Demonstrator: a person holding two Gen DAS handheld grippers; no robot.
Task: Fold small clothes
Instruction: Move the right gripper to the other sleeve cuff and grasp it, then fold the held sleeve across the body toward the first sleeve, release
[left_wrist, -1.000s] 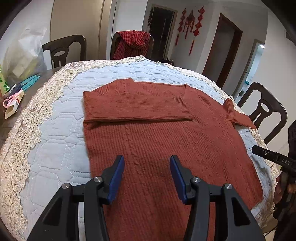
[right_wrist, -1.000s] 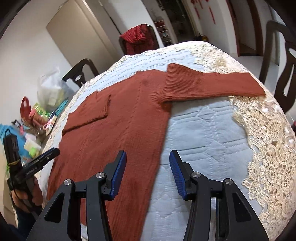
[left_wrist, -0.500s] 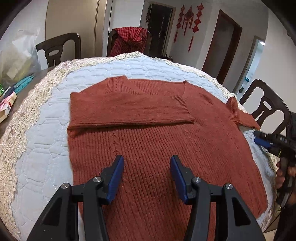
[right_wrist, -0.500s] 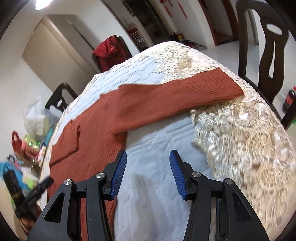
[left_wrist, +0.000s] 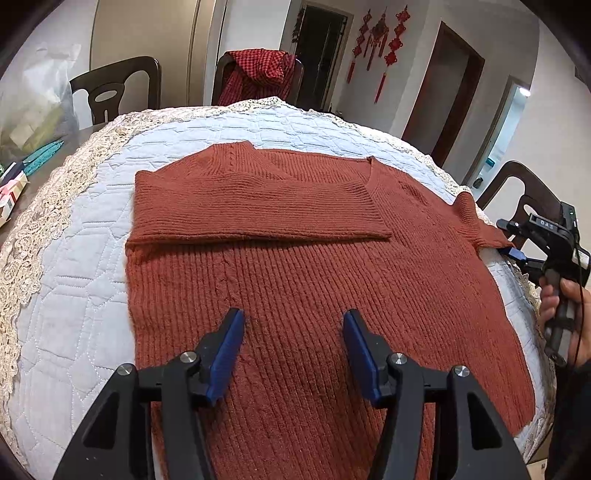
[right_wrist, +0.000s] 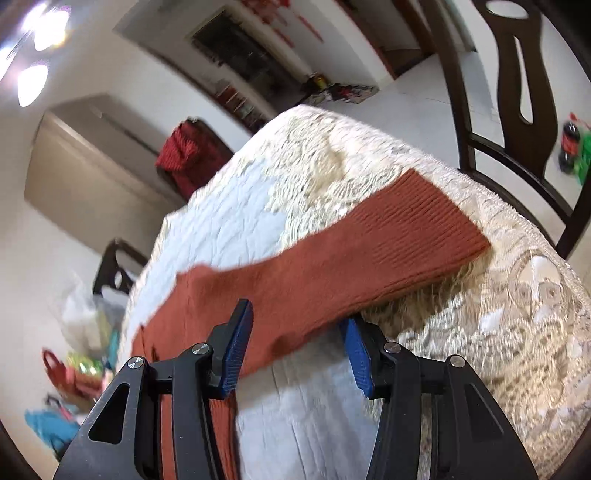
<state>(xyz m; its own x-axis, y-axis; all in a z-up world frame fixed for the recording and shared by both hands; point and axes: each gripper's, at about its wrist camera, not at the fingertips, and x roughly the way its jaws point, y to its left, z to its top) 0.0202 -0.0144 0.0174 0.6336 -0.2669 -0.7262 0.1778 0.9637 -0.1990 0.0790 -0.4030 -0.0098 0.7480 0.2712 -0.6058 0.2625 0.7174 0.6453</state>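
Observation:
A rust-red knit sweater (left_wrist: 314, 266) lies flat on the quilted table cover (left_wrist: 74, 280). Its left sleeve (left_wrist: 255, 206) is folded across the chest. Its right sleeve (right_wrist: 369, 243) stretches out over the lace edge. My left gripper (left_wrist: 293, 347) is open above the sweater's lower body and holds nothing. My right gripper (right_wrist: 297, 343) is open with the right sleeve between its jaws; the far pad is under the sleeve's edge. It also shows in the left wrist view (left_wrist: 517, 240) at the sleeve's end.
Dark wooden chairs (left_wrist: 110, 92) stand around the table; one holds a red checked garment (left_wrist: 262, 74). Bags and boxes (left_wrist: 22, 147) lie at the far left. A chair (right_wrist: 517, 110) stands close beyond the sleeve cuff. The lace border (right_wrist: 517, 332) hangs over the edge.
My right gripper has swung right and moved down onto the outstretched sleeve, now straddling it. My left gripper has drifted slightly over the sweater body, still open.

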